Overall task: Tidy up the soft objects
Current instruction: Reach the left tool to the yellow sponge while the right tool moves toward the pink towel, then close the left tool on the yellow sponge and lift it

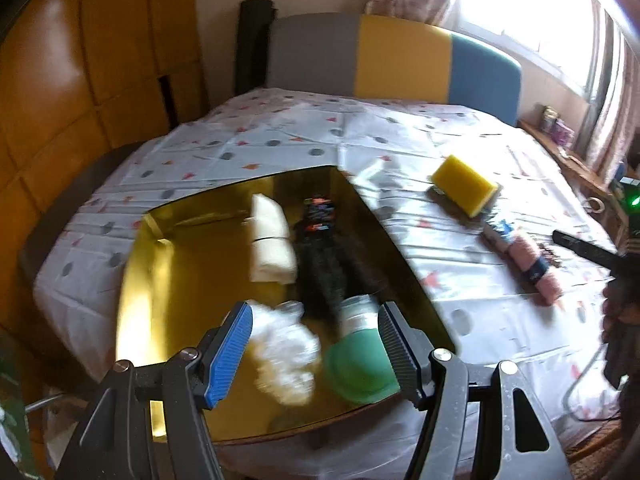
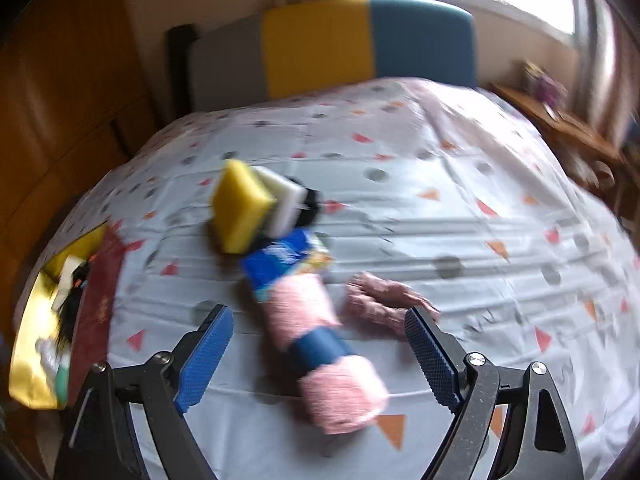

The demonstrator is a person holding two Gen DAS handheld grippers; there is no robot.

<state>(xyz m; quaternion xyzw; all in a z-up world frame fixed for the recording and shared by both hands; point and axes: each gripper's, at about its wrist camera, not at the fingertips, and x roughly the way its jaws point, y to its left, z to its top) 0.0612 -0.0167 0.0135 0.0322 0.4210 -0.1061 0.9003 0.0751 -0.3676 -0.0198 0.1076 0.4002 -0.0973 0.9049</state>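
Your left gripper (image 1: pixel 314 354) spread over the gold box (image 1: pixel 192 280) at lower centre; right gripper (image 2: pixel 320 354) spread, straddling the pink towel roll (image 2: pixel 320 344)

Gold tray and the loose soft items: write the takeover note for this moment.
Left hand-held gripper: open above the near end of the gold tray, holding nothing.
Right hand-held gripper: open, straddling the pink towel roll, pads not touching it.
Done: white cloth, dark fuzzy item, white puff and green piece lie in the tray.
Left: pink roll, sponge pack and pink scrap are on the tablecloth.
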